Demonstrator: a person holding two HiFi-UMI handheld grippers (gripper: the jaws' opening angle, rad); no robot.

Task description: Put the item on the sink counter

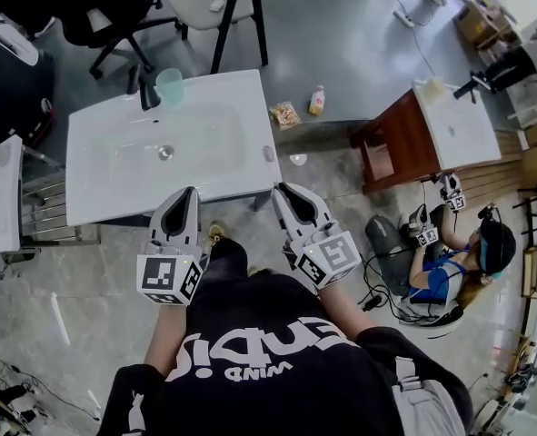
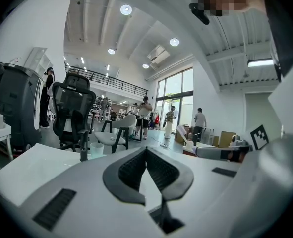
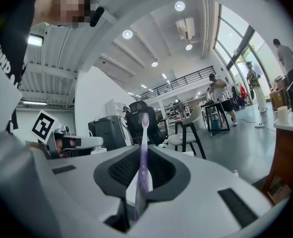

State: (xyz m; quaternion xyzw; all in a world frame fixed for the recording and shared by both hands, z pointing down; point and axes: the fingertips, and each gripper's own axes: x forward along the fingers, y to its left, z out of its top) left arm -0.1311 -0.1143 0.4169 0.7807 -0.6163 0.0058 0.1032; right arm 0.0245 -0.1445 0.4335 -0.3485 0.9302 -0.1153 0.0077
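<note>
At the near edge of the white sink counter (image 1: 100, 198), your right gripper (image 3: 144, 155) is clamping a slim purple toothbrush (image 3: 142, 175) upright for placing; left gripper (image 2: 146, 151) idling closed, empty.

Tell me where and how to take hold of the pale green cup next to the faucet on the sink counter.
Pinch the cup by its rim on the side away from the faucet, coming from above, one jaw inside, one outside. It stands upright and open-topped, and the faucet is so close that a hold round its wall looks cramped.
</note>
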